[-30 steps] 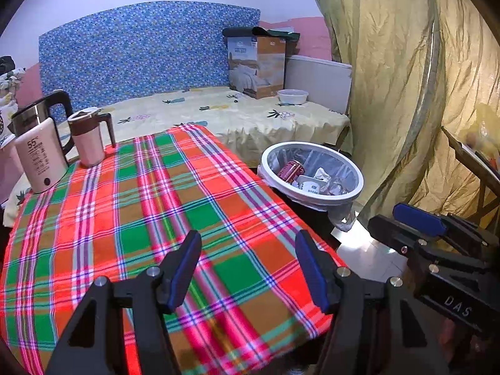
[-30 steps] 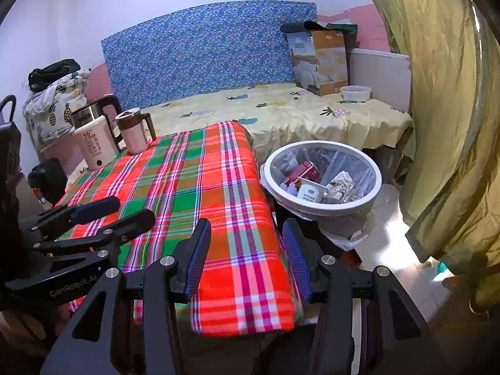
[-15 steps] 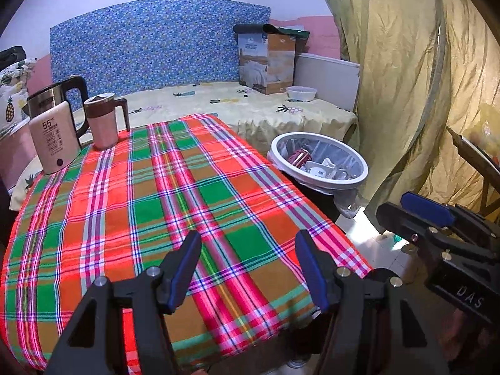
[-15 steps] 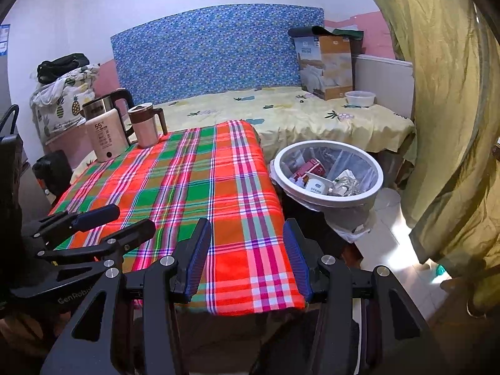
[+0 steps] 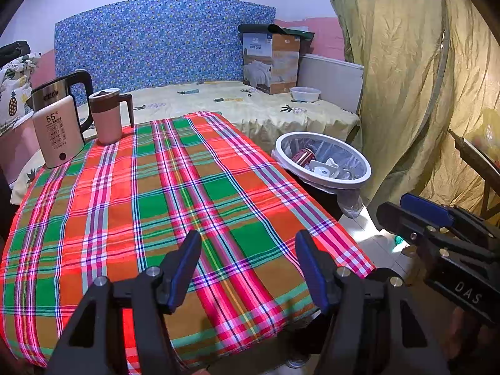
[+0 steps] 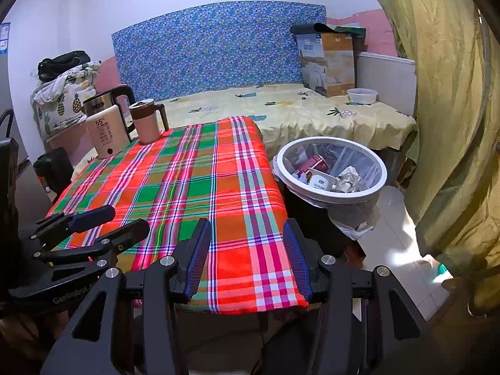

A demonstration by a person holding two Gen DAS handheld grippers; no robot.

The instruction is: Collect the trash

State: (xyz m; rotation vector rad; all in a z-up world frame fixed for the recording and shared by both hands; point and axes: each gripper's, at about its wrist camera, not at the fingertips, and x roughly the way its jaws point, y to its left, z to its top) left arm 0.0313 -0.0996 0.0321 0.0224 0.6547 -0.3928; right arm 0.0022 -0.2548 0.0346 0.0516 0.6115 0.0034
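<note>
A round white-rimmed trash bin (image 5: 325, 181) (image 6: 359, 197) lined with a clear bag stands on the floor to the right of the table. Inside it lie a red can (image 5: 302, 157), a white cup (image 6: 322, 182) and crumpled wrappers. The table wears a red, green and orange plaid cloth (image 5: 175, 193) (image 6: 193, 184) with no trash on it. My left gripper (image 5: 247, 250) hangs open over the cloth's near edge, nothing between its blue pads. My right gripper (image 6: 247, 239) is open too, empty, above the cloth's near right corner. Each gripper also shows at the side of the other's view.
A cream kettle (image 5: 59, 134) and a pink mug with a brown lid (image 5: 107, 115) stand at the table's far left. Behind is a bed with a yellow sheet (image 6: 312, 109), a cardboard box (image 6: 328, 62) and a white bowl (image 6: 362, 95). An olive curtain (image 5: 422, 93) hangs at right.
Both views have pulled back from the table, so more of the cloth shows and the bin looks smaller and farther. Both grippers stay open and empty.
</note>
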